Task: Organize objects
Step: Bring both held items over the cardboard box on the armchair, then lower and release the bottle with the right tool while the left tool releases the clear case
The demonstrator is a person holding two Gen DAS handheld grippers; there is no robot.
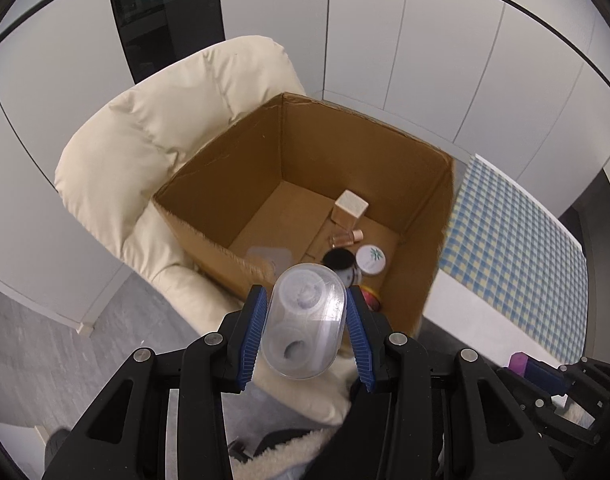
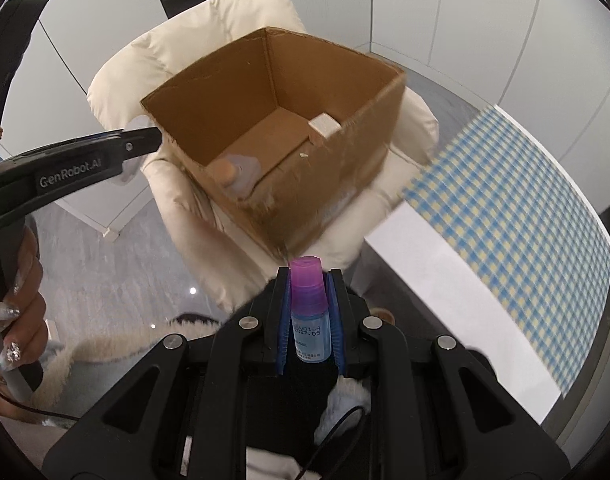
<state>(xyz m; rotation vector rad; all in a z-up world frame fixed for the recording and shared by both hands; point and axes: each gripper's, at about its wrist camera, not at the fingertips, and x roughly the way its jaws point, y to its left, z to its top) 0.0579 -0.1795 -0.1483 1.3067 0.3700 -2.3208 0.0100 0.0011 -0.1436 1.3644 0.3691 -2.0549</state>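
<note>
Two grippers are carrying loads toward the cardboard box [image 1: 317, 168], which is sitting on a cream armchair [image 1: 145, 148]. We are noting the left gripper [image 1: 307, 328] pinching a clear plastic case [image 1: 305, 324] just over the box's near rim, and the right gripper [image 2: 309, 320] clamping a small purple-capped bottle [image 2: 308, 312] short of the box's near corner. Inside, a wooden block [image 1: 349, 208], a small bottle [image 1: 347, 237] and what seem to be round tins [image 1: 371, 260] are lying toward the right wall. We are judging the risk as follows: releasing early would be dropping the bottle outside the box, and the smooth case could be slipping or landing on the tins.
</note>
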